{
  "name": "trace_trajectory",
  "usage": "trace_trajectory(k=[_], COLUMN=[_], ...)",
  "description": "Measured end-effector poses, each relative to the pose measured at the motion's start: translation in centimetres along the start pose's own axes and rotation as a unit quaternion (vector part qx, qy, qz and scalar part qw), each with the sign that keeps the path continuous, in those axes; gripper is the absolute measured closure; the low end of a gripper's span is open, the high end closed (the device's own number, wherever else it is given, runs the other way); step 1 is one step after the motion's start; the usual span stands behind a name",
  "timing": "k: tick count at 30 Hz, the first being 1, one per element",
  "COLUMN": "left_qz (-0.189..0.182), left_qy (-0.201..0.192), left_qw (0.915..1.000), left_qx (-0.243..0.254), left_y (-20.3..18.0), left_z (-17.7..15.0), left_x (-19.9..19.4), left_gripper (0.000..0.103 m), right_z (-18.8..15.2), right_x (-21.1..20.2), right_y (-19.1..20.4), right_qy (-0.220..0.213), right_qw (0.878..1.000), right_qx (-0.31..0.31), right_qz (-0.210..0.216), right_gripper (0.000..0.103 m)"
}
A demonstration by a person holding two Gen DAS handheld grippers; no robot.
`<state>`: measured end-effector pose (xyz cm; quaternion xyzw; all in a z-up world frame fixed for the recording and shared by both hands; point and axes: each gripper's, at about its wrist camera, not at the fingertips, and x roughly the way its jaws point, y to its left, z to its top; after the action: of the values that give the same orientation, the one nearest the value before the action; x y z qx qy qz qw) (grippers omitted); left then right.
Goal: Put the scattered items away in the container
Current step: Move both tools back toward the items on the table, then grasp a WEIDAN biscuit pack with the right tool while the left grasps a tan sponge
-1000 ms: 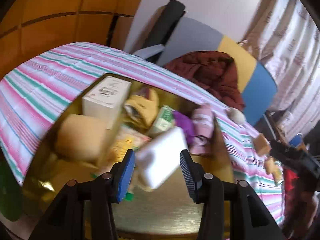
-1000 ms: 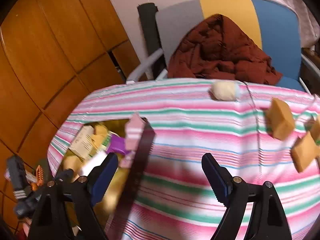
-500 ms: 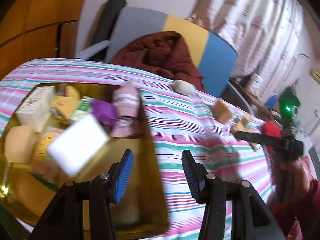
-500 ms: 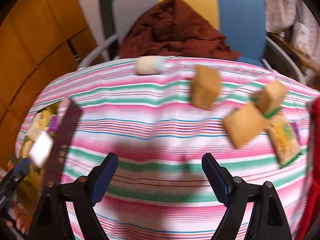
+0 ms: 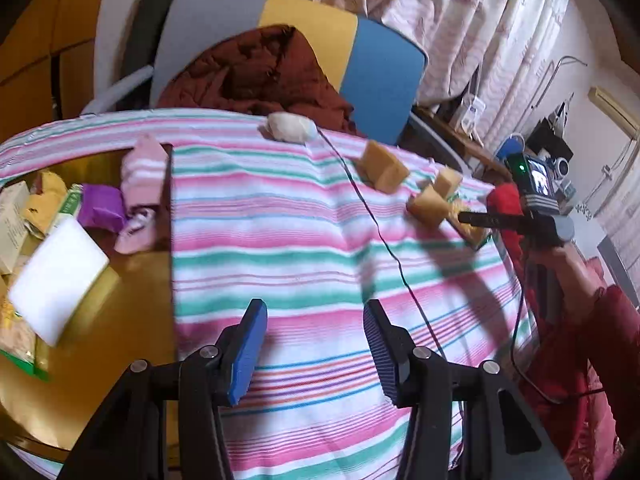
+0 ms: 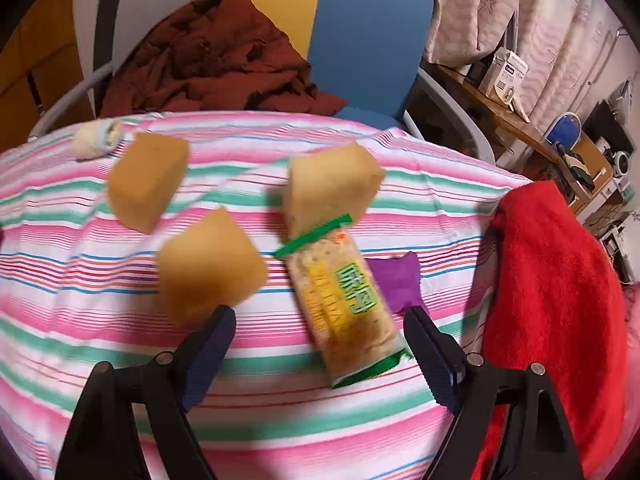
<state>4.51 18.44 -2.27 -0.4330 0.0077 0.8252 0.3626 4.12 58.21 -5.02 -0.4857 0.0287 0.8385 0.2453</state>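
Three tan sponge blocks [image 6: 210,266] and a green-edged snack packet [image 6: 348,304] are seen on the striped cloth [image 6: 280,400] ahead of the wide-open, empty right gripper [image 6: 318,354], while the half-open, empty left gripper [image 5: 316,346] is held beside the gold container [image 5: 120,320].

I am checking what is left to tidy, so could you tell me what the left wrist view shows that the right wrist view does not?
Only the left wrist view shows the gold container, holding a white block, a purple packet and a pink striped sock, plus the right gripper.

Only the right wrist view shows the green snack packet, a purple item and a red cloth.

Both show the striped tablecloth, three tan sponges and the white roll.
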Motion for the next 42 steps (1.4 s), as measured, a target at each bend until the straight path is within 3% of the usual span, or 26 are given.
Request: trace_trajectory(k=[5, 8, 10, 12, 20, 26, 32, 37, 42], left_qz=[0.0, 0.0, -0.004, -0.007, -0.019, -0.035, -0.048, -0.033, -0.04], left_qy=[0.011, 0.016, 0.021, 0.026, 0.048, 0.057, 0.073, 0.086, 0.103], left_qw=[0.9998, 0.9994, 0.9991, 0.9988, 0.9961, 0.9902, 0.9823, 0.974, 0.9743], left_qx=[0.018, 0.03, 0.036, 0.04, 0.071, 0.122, 0.166, 0.207, 0.196], left_y=[-1.0, -1.7, -2.3, -2.8, -5.9, -9.7, -13.6, -16.3, -17.4], left_z=[-0.1, 0.0, 0.2, 0.4, 1.8, 4.7, 7.7, 8.8, 10.2], left_x=[0.7, 1.3, 1.7, 2.4, 5.8, 9.8, 14.6, 17.9, 20.5], left_gripper=[0.052, 0.052, 0.052, 0.052, 0.052, 0.052, 0.052, 0.052, 0.052], right_z=[0.0, -0.1, 0.1, 0.0, -0.7, -1.3, -1.5, -1.3, -1.4], right_x=[2.7, 4.1, 4.1, 4.3, 4.2, 3.8, 4.1, 4.1, 4.2], right_y=[0.0, -0.1, -0.5, -1.0, -3.0, -4.3, -4.9, -4.5, -5.1], right_qy=[0.018, 0.037, 0.039, 0.049, 0.071, 0.084, 0.085, 0.084, 0.084], right_qw=[1.0, 0.999, 0.999, 0.997, 0.987, 0.979, 0.977, 0.98, 0.975], right_qx=[-0.01, -0.018, 0.0, 0.024, 0.102, 0.143, 0.151, 0.136, 0.155], right_qz=[-0.007, -0.011, 0.019, 0.048, 0.106, 0.119, 0.126, 0.119, 0.133], right_gripper=[0.018, 0.029, 0.051, 0.053, 0.053, 0.053, 0.053, 0.053, 0.053])
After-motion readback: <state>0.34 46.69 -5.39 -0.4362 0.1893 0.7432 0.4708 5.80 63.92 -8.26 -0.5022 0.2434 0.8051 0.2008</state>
